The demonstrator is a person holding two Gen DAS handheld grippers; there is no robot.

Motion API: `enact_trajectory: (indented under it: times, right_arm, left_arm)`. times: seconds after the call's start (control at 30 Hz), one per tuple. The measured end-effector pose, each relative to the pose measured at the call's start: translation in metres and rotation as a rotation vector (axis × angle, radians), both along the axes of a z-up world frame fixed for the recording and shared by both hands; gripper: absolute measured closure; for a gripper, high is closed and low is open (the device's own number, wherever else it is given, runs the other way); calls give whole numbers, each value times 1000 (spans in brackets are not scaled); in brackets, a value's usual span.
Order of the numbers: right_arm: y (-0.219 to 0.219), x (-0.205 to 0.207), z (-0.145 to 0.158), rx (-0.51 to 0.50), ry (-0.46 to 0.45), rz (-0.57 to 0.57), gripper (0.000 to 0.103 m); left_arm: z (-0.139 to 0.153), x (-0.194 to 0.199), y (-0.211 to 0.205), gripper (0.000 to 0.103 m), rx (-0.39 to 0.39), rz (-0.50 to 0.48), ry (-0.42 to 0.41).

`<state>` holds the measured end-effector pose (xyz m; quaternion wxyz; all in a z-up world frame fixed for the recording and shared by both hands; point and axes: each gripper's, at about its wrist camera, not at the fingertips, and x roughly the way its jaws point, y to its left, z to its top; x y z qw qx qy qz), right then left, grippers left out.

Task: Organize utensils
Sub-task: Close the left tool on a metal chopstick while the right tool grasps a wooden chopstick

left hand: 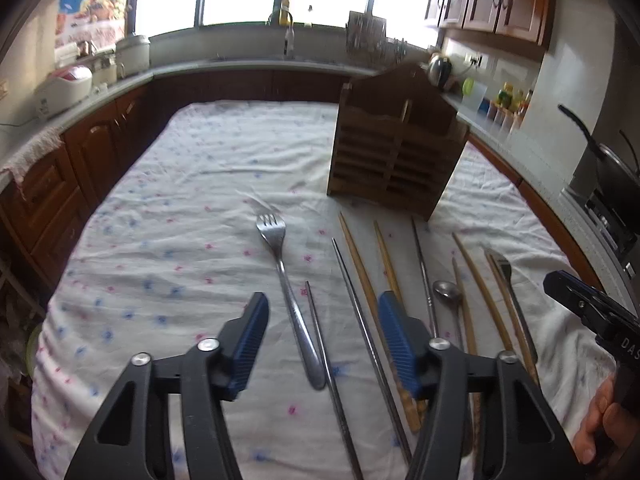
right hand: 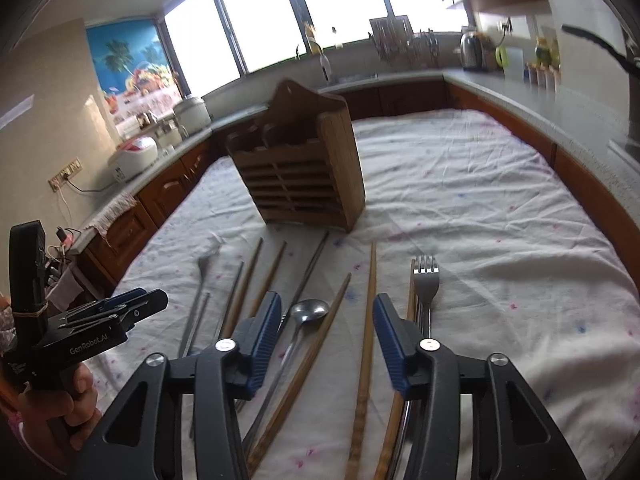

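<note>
A wooden utensil holder (left hand: 394, 152) stands on the cloth-covered table (left hand: 180, 184); it also shows in the right wrist view (right hand: 298, 170). In front of it lie a fork (left hand: 286, 280), metal chopsticks (left hand: 360, 308), wooden chopsticks (left hand: 364, 272), a spoon (left hand: 448, 290) and a second fork (left hand: 510, 284). My left gripper (left hand: 322, 320) is open and empty above the fork and metal chopsticks. My right gripper (right hand: 326, 324) is open and empty above the spoon (right hand: 310, 310) and wooden chopsticks (right hand: 370, 320), with the second fork (right hand: 426, 280) just right of it.
Kitchen counters (left hand: 100, 96) with wooden cabinets surround the table on three sides. A rice cooker (left hand: 64, 86) stands on the left counter, a kettle (right hand: 471, 50) and bottles at the back right. A pan (left hand: 608, 164) sits on a stove at right.
</note>
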<state>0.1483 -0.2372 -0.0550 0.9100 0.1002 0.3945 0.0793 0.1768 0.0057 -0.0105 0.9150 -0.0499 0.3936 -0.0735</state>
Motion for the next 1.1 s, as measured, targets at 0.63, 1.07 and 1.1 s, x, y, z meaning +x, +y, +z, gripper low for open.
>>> enact_trajectory:
  times: [0.63, 1.07, 1.1]
  right_arm:
    - [-16, 94, -61, -16, 257, -12, 77]
    - [2, 109, -65, -190, 245, 21, 92]
    - [2, 109, -65, -192, 243, 22, 95]
  left_arm:
    - [-50, 121, -36, 79, 32, -72, 231]
    - [-60, 131, -60, 92, 190, -116, 215]
    - [-59, 129, -62, 95, 194, -122, 213]
